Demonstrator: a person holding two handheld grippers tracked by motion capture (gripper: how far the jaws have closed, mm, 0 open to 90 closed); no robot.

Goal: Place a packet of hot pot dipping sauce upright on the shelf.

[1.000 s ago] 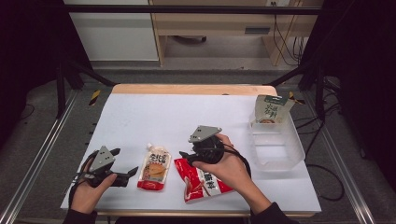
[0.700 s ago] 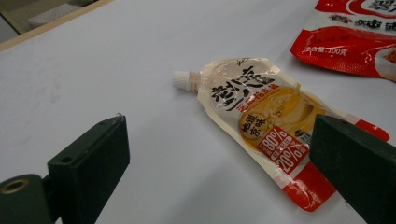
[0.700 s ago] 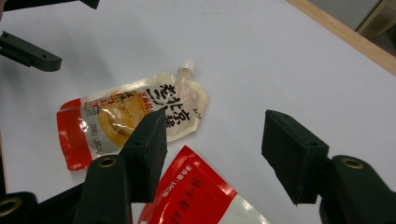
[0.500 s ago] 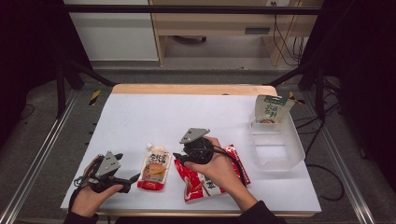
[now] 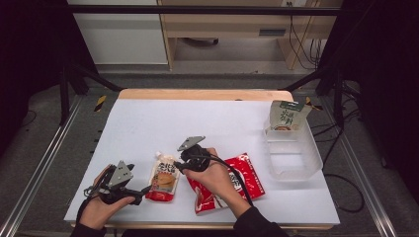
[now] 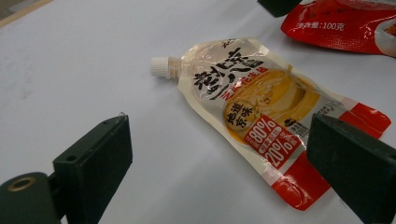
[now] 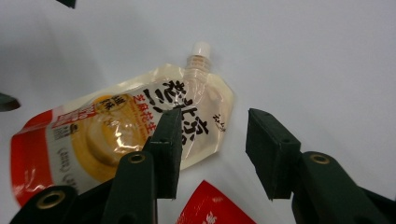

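A spouted sauce pouch [image 5: 163, 177] with a white cap, yellow middle and red bottom lies flat on the white table [image 5: 197, 123]. My left gripper [image 5: 142, 191] rests near the table's front left, pointing at the pouch, and its jaws stand wide open around the pouch [image 6: 252, 107] without touching it. From the right, my right gripper [image 5: 178, 165] comes down over the pouch's top. Its jaws have just been closing. The pouch's upper corner [image 7: 205, 126] lies between them, and the pads are not pressing on it. A red snack packet [image 5: 227, 182] lies under the right hand.
A clear plastic tub [image 5: 292, 154] stands at the right side of the table, with a green and white carton pouch [image 5: 285, 116] upright at its far end. The red packet's corner [image 7: 215, 205] lies just below the right jaws.
The right hand has moved left and down from over the red packet to the sauce pouch's top, and its jaws have narrowed. The left gripper has stayed about where it was.
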